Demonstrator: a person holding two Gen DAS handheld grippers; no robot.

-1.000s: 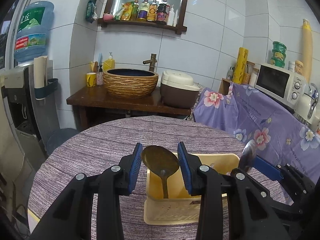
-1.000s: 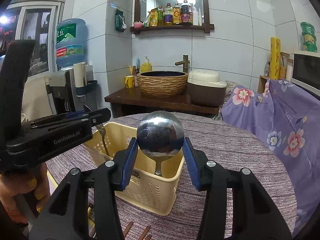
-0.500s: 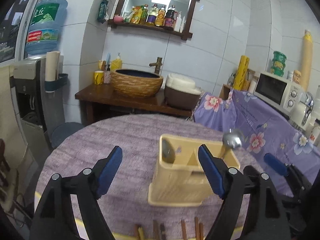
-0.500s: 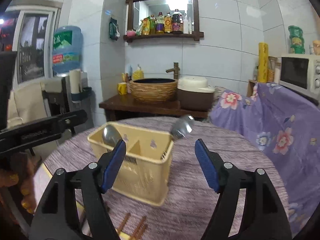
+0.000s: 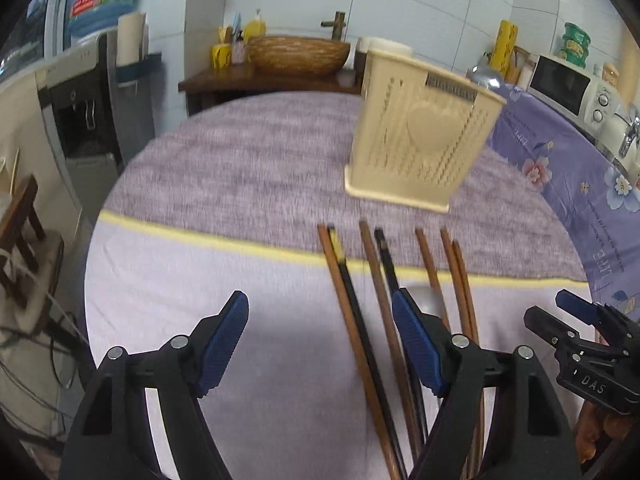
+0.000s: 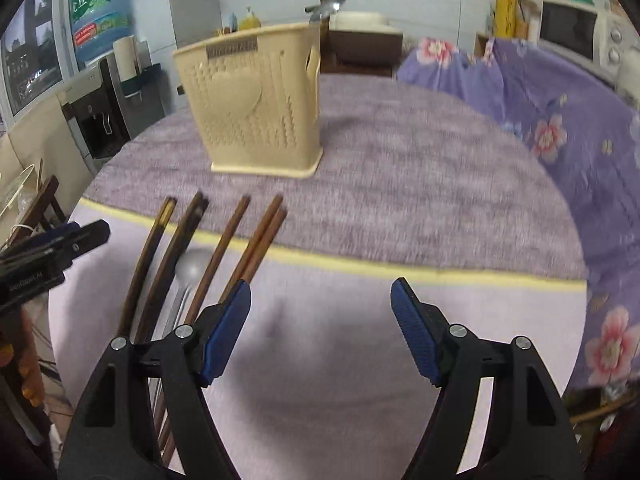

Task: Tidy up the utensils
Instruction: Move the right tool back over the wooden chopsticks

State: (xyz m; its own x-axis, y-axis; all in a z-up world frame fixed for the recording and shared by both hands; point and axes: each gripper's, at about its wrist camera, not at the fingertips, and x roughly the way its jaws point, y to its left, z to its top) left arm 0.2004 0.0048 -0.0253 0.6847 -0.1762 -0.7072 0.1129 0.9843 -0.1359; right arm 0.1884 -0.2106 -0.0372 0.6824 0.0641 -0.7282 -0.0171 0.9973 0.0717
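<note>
Looking along the left gripper (image 5: 320, 338): jaws are closing a little yet stand wide apart, nothing between the blue pads, only pale cloth beneath. Cream utensil caddy (image 5: 420, 136) stands upright on the purple tablecloth (image 5: 240, 148), beyond the yellow stripe. Row of chopsticks (image 5: 368, 300), brown and black, lies on the near side of the caddy, tips toward it, crossing the stripe; the gripper's right finger overlaps them. Spoon bowl (image 5: 486, 76) shows above the caddy's far rim. Right gripper (image 5: 580, 312) enters at the right edge, nearer than the caddy.

Right wrist view: right gripper (image 6: 320, 320) open wide, empty, over bare pale cloth, nearer than the caddy (image 6: 256, 100). Chopsticks (image 6: 224, 248) fan out in front of the caddy, left of the gripper; a metal spoon (image 6: 192, 268) lies among them. Left gripper (image 6: 60, 240) sits at the left edge.
</note>
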